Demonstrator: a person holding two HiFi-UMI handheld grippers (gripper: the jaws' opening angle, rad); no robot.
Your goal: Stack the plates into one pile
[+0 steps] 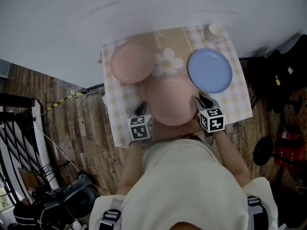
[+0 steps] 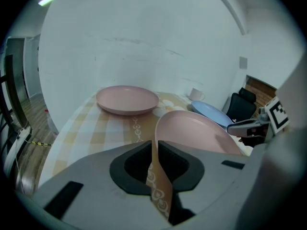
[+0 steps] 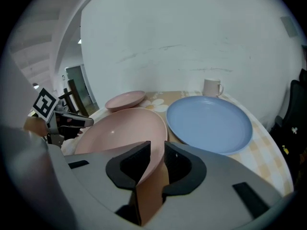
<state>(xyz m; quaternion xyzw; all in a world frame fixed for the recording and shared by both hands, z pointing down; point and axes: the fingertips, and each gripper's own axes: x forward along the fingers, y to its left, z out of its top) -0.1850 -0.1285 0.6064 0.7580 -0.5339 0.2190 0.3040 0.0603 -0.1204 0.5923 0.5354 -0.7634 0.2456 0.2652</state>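
The near pink plate [image 1: 171, 100] is held by its two side rims over the front of the checked tablecloth [image 1: 120, 114]. My left gripper [image 1: 144, 110] is shut on its left rim; in the left gripper view the rim [image 2: 156, 143] runs between the pads. My right gripper [image 1: 199, 102] is shut on the right rim [image 3: 160, 143]. A second pink plate [image 1: 132, 61] lies at the far left of the cloth. A blue plate [image 1: 209, 71] lies at the right, close beside the held plate.
A white cup [image 1: 214, 31] stands at the cloth's far right corner, against the white wall. Wooden floor surrounds the small table. A dark rack [image 1: 19, 128] stands to the left, with black gear and a red object [image 1: 290, 145] to the right.
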